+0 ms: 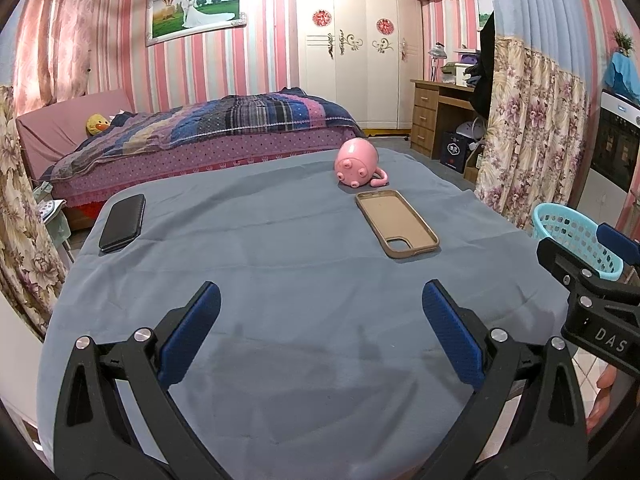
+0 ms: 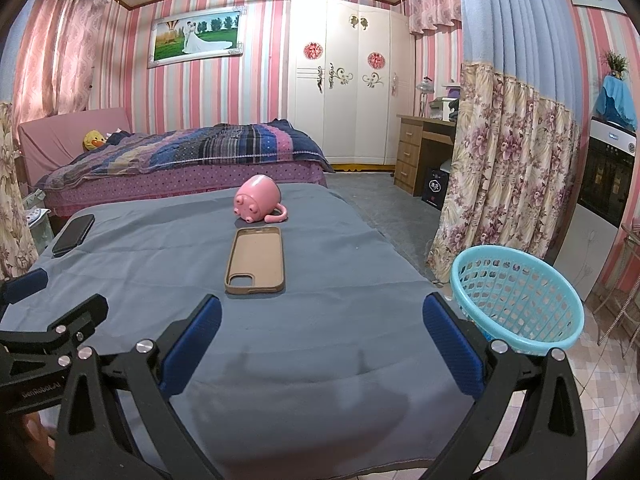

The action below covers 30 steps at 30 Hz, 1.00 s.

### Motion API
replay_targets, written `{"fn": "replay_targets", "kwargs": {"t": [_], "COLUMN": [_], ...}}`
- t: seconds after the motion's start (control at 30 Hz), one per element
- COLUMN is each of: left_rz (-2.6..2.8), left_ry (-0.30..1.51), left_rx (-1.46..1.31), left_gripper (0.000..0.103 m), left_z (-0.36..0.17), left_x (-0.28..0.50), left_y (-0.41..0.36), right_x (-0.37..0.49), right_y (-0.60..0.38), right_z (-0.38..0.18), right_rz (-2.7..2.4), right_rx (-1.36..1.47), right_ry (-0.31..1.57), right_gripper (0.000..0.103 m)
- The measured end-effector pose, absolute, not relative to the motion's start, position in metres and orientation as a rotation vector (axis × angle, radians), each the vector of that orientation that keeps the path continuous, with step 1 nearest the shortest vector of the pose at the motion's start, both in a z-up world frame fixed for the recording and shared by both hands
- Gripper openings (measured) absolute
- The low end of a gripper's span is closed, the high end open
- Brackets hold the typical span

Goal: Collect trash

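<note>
Left wrist view shows my left gripper (image 1: 320,332) spread wide with nothing in it, low over the near part of the bench (image 1: 256,280), which has a blue-grey cloth on it. My right gripper (image 2: 322,340) is wide open too and holds nothing. On the cloth I see a tan phone case (image 2: 256,260) lying flat with its inside up. Just past it a pink mug (image 2: 258,198) lies on its side. A black phone (image 1: 122,222) rests well apart, near the far left edge. A light blue basket (image 2: 516,300) sits off the right side of the bench, near my right gripper. I cannot see anything in it, but I cannot see all the way to its bottom. I see no crumpled paper or wrappers on the cloth, so I cannot tell if the trash is already picked up or if one of these things is meant to go in. If one is, I think the phone case is the closest. It is thin and flat, so I would come down low, put one finger on each long side, and squeeze gently so it does not slide. Then I would carry it over the basket's rim before letting go.
</note>
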<state>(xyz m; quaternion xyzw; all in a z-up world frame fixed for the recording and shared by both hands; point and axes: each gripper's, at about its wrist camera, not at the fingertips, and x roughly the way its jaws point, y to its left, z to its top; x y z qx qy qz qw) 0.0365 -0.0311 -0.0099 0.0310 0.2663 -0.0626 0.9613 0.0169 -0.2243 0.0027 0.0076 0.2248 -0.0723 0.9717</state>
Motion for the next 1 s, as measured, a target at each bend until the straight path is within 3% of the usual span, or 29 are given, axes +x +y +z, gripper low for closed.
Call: {"fn": "replay_targets", "kwargs": {"t": [1.0], "left_rz": [-0.112], "left_ry": [0.52], "left_rx": [0.055], "left_gripper": [0.098], "left_z": [-0.006], "left_x": [0.0383], "left_y": [-0.0303], "right_x": [0.0155], "right_y": [-0.2305], "right_z": [0.0033], "right_rz": [-0.155], "right_rx": [0.014], "right_ry": [0.448], "right_gripper": [0.098]}}
